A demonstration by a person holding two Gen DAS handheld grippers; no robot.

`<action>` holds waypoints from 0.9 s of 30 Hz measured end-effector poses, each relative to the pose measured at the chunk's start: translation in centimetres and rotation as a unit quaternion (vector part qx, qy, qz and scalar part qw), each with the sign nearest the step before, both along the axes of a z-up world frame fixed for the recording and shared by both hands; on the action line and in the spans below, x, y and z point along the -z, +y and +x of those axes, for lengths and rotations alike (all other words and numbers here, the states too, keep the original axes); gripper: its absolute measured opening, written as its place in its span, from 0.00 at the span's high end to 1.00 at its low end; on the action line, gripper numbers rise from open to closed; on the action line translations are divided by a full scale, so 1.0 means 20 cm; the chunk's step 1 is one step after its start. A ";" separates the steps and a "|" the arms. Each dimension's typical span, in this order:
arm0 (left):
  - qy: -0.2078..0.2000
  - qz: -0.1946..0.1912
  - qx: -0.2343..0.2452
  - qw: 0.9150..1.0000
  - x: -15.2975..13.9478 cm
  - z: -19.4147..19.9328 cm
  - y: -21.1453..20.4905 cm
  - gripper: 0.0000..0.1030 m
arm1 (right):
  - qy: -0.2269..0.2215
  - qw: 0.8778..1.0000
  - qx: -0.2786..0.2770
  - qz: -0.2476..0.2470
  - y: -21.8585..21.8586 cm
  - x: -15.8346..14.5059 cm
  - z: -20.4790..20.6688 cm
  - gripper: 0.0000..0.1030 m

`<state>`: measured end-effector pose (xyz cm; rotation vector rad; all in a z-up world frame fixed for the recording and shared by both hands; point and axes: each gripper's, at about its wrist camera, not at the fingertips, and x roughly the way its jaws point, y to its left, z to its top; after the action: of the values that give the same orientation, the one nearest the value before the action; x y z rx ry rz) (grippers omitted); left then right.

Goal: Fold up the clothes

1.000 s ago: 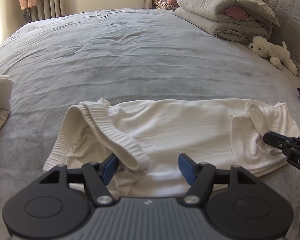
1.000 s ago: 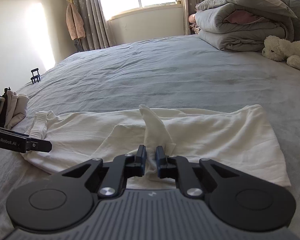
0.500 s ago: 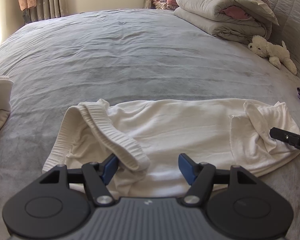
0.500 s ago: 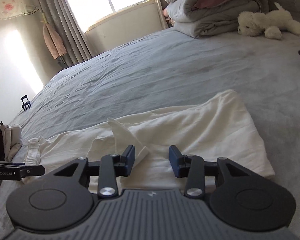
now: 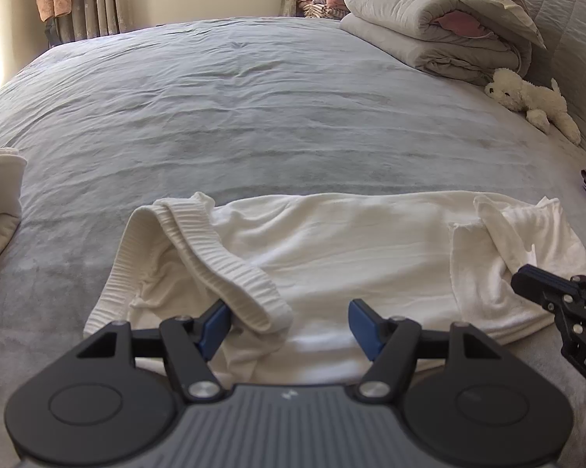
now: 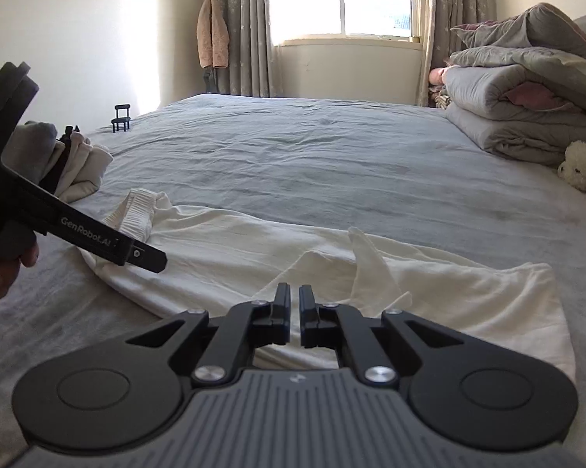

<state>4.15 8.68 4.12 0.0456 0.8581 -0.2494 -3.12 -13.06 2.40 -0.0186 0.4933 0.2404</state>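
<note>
Your left gripper [image 5: 289,323] sits low over the near edge of the white garment [image 5: 351,257], its blue-padded jaws spread wide. The left pad lies just beside the ribbed waistband [image 5: 222,269], which loops up and curls over toward it; nothing is pinched between the pads. The white garment lies lengthwise across the near part of the grey bedspread [image 5: 254,109], waistband to the left, hem end to the right, where a loose flap [image 5: 499,230] stands up from the cloth.

Your right gripper [image 6: 295,312] has its jaws drawn almost together, with only a thin slit between them. No cloth shows in that slit; the flap rises just to the right of the fingers, apart from them. Whether the fingertips touch the fabric beneath cannot be told. In the left wrist view the right gripper enters from the right edge, over the hem end of the garment.

Elsewhere on the bed: a stack of folded light clothes [image 6: 78,167] at the left edge, a folded grey duvet [image 5: 437,35] at the far right corner, and a white plush dog [image 5: 530,97] near it. A small black stand [image 6: 122,117] sits at the far left of the bedspread.
</note>
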 end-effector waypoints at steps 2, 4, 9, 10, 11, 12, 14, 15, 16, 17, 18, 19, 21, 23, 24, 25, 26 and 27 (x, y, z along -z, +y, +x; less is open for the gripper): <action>0.000 -0.001 -0.001 1.000 0.00 0.00 0.00 0.34 | 0.001 0.999 0.033 0.014 -0.07 -0.01 0.02 0.65; 0.000 -0.002 -0.001 1.000 0.00 0.00 0.00 0.34 | 0.016 0.996 0.070 0.057 -0.16 0.00 0.03 0.35; 0.000 0.000 0.000 1.000 0.00 0.00 0.00 0.34 | 0.049 0.991 0.079 0.096 -0.22 0.06 0.08 0.40; 0.000 0.000 0.000 1.000 0.00 0.00 0.00 0.34 | 0.054 0.992 0.071 0.091 -0.20 0.07 0.09 0.69; -0.001 -0.001 0.000 1.000 0.00 0.00 0.00 0.34 | 0.052 0.993 0.064 0.083 -0.18 0.07 0.09 0.88; -0.001 -0.001 0.000 1.000 0.00 0.00 0.00 0.34 | 0.042 0.995 0.059 0.073 -0.16 0.06 0.08 0.96; -0.001 -0.001 -0.001 1.000 0.00 0.00 0.00 0.34 | 0.020 0.997 0.047 0.051 -0.11 0.04 0.05 0.96; 0.000 -0.002 -0.001 1.000 0.00 0.00 0.00 0.34 | 0.005 0.998 0.039 0.038 -0.08 0.02 0.03 0.96; 0.000 -0.002 -0.001 1.000 0.00 0.00 0.00 0.34 | -0.010 0.999 0.031 0.026 -0.06 0.00 0.01 0.96; 0.000 -0.003 -0.002 1.000 0.00 0.00 0.00 0.34 | -0.024 0.999 0.024 0.013 -0.04 -0.02 -0.02 0.96; 0.000 -0.001 -0.001 1.000 0.00 0.00 0.00 0.34 | -0.031 0.999 0.015 0.001 -0.01 -0.02 -0.03 0.96; 0.000 0.000 0.000 1.000 0.00 0.00 0.00 0.34 | -0.027 1.000 0.003 -0.009 0.01 -0.01 -0.03 0.96; -0.001 0.002 0.001 1.000 0.00 0.00 0.00 0.34 | -0.002 0.999 -0.017 -0.041 0.08 0.04 -0.02 0.96; 0.000 0.001 0.000 1.000 0.00 0.00 0.00 0.34 | 0.031 0.996 -0.029 -0.076 0.12 0.11 0.01 0.93; 0.000 0.001 -0.001 1.000 0.00 0.00 0.00 0.34 | 0.033 0.996 -0.031 -0.078 0.12 0.12 0.01 0.88; 0.000 0.000 -0.001 1.000 0.00 0.00 0.00 0.34 | 0.030 0.996 -0.034 -0.075 0.12 0.11 0.01 0.84; 0.000 -0.001 -0.001 1.000 0.00 0.00 0.00 0.34 | 0.027 0.996 -0.036 -0.071 0.11 0.10 0.00 0.84; 0.000 -0.002 -0.002 1.000 0.00 0.00 0.00 0.34 | 0.023 0.997 -0.038 -0.064 0.10 0.08 -0.01 0.83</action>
<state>4.13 8.74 4.20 0.0412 0.8577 -0.2479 -3.25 -11.09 0.78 -0.1562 0.5529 0.2834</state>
